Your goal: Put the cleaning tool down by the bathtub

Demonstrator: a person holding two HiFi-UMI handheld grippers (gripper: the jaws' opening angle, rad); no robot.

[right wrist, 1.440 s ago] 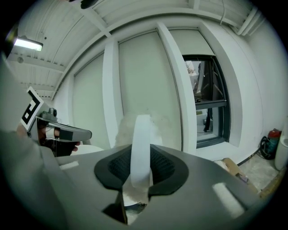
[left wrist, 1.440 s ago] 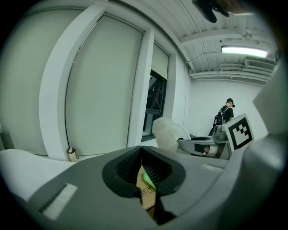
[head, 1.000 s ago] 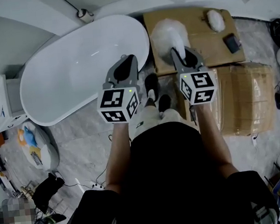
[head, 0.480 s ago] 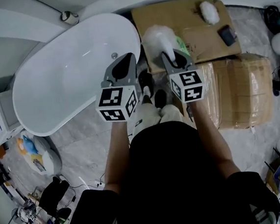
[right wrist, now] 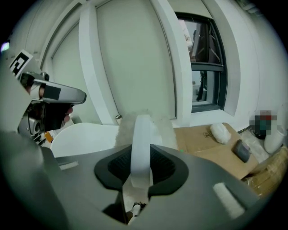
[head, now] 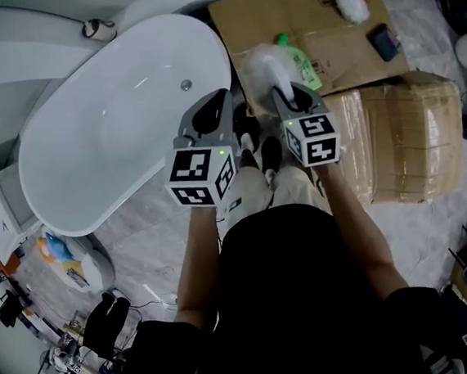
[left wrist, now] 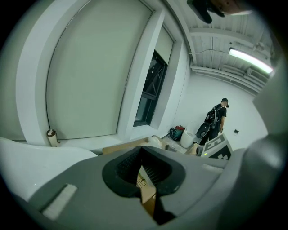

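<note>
The cleaning tool point(head: 264, 65) is a white fluffy pad on a flat white handle point(right wrist: 141, 134). My right gripper point(head: 285, 95) is shut on that handle and holds the pad over the near edge of the cardboard sheet, just right of the white bathtub point(head: 113, 128). In the right gripper view the handle runs up between the pads of the right gripper point(right wrist: 141, 147), with the bathtub point(right wrist: 85, 134) at the left. My left gripper point(head: 210, 112) hangs beside it over the tub's near end, jaws together and nothing in them. Its own view shows the left gripper point(left wrist: 143, 151) closed, with cardboard behind.
A flat cardboard sheet point(head: 299, 11) lies right of the tub with a green bottle point(head: 299, 62), a white fluffy pad point(head: 351, 0) and a black device point(head: 384, 42) on it. A wrapped brown box point(head: 410, 140) stands at the right. My shoes point(head: 256, 145) are below the grippers. A person point(left wrist: 219, 117) stands far off.
Both grippers have sunk lower, the right one carrying the tool. The pad now sits lower against the cardboard, and the green bottle shows beside it.
</note>
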